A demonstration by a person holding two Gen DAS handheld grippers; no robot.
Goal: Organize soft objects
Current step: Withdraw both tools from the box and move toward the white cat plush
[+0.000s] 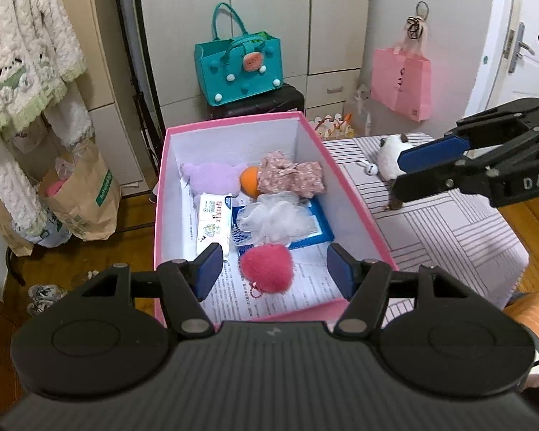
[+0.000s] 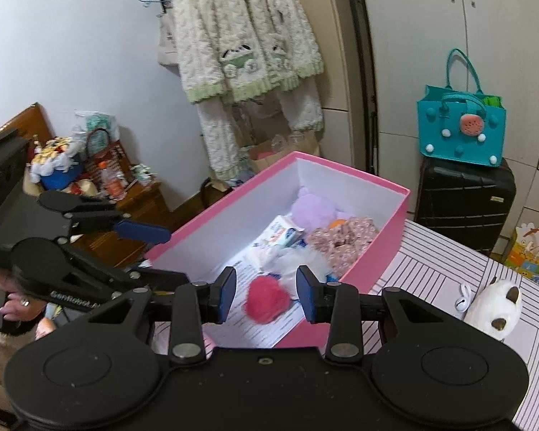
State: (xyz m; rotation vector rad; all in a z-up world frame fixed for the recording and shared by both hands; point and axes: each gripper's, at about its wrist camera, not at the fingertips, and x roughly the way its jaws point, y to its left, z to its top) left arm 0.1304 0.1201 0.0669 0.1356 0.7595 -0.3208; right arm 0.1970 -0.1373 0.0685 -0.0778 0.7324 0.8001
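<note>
Pink box [image 1: 352, 194] on striped tabletop [image 1: 449, 230], holding pink pompom [image 1: 267, 268] and other soft things. Cat plush [image 2: 494, 309] right of box. Above box, 2 grippers, left gripper [image 1: 275, 269] and right gripper [image 2: 266, 294], jaws apart, gripping nothing.

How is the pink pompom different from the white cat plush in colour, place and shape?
The pink pompom is one bright colour; the white cat plush is white with brown ears. The pompom lies inside the pink box, on printed paper; the cat plush lies outside it, on the striped cover. The pompom is a round ball; the cat plush is longer. Both look soft and fluffy, and no gripper holds either.
</note>
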